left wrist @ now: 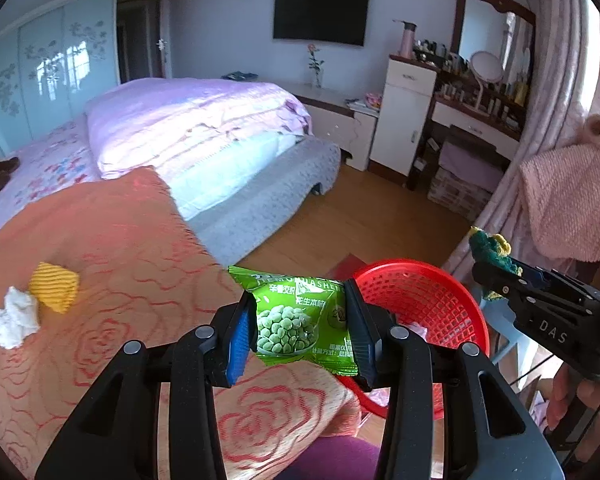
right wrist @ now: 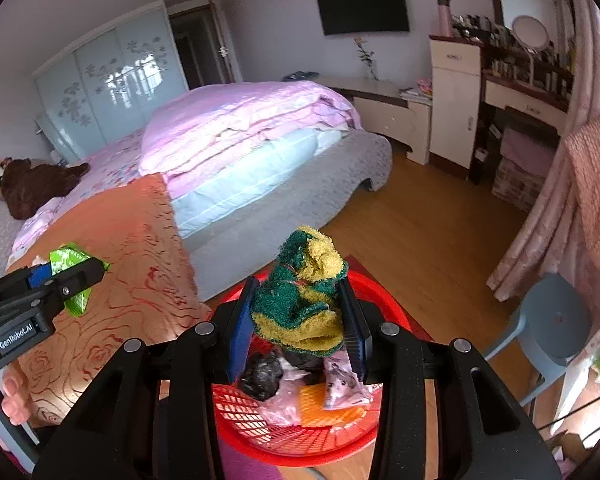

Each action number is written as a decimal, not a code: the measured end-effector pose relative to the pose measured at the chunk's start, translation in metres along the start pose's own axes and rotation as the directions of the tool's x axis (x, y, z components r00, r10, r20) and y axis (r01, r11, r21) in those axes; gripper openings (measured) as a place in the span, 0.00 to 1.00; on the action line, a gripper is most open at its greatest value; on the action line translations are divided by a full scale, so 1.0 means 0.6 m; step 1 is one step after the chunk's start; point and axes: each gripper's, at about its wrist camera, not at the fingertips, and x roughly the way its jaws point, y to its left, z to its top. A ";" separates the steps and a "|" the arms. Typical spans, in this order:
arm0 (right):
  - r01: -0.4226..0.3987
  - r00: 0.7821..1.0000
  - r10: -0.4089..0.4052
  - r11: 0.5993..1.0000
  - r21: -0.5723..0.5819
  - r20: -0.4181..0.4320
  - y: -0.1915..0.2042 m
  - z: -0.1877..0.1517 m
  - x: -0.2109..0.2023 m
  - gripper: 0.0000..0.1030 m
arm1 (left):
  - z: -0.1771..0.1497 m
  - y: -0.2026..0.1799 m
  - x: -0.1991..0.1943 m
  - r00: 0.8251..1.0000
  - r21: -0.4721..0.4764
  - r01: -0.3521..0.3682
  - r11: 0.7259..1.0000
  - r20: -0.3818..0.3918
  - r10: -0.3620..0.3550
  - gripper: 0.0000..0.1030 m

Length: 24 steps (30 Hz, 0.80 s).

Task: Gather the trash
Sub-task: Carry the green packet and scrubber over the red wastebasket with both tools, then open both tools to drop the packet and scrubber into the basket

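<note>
My left gripper (left wrist: 298, 320) is shut on a green snack packet (left wrist: 296, 320), held above the orange blanket's edge, just left of the red basket (left wrist: 428, 300). My right gripper (right wrist: 298, 320) is shut on a green and yellow fuzzy cloth (right wrist: 304, 300) directly above the red basket (right wrist: 300, 436). The basket holds a black crumpled bag (right wrist: 262, 374), a pink wrapper (right wrist: 342, 386) and an orange piece (right wrist: 332, 408). A yellow wrapper (left wrist: 56, 286) and a white crumpled tissue (left wrist: 14, 318) lie on the blanket at the left.
The orange rose-patterned blanket (left wrist: 120, 248) covers the bed's near end. A folded pink quilt (left wrist: 188, 120) lies farther back. Wooden floor (right wrist: 420, 232) lies beyond the basket. A grey stool (right wrist: 556, 320) stands right, by the curtain (right wrist: 540, 220). A dresser (left wrist: 480, 100) is far right.
</note>
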 end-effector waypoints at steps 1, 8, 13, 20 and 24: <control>0.006 1.000 -0.006 1.000 0.007 -0.005 -0.005 0.000 0.004 0.37 | 0.000 -0.005 0.006 1.000 0.006 0.002 1.000 -0.006 -0.002 0.40; 0.031 0.998 -0.028 0.998 0.053 -0.056 -0.030 -0.007 0.031 0.37 | 0.000 -0.053 0.068 0.997 0.059 0.030 0.998 -0.074 -0.025 0.40; 0.035 0.995 -0.028 0.997 0.075 -0.096 -0.040 -0.014 0.050 0.38 | -0.009 -0.074 0.105 0.991 0.088 0.045 0.995 -0.130 -0.034 0.40; 0.041 0.991 -0.028 0.994 0.099 -0.131 -0.048 -0.020 0.065 0.38 | -0.019 -0.091 0.118 0.987 0.121 0.067 0.990 -0.154 -0.048 0.40; 0.028 0.991 -0.014 0.995 0.101 -0.135 -0.047 -0.021 0.068 0.39 | -0.025 -0.095 0.118 0.985 0.121 0.086 0.989 -0.160 -0.066 0.41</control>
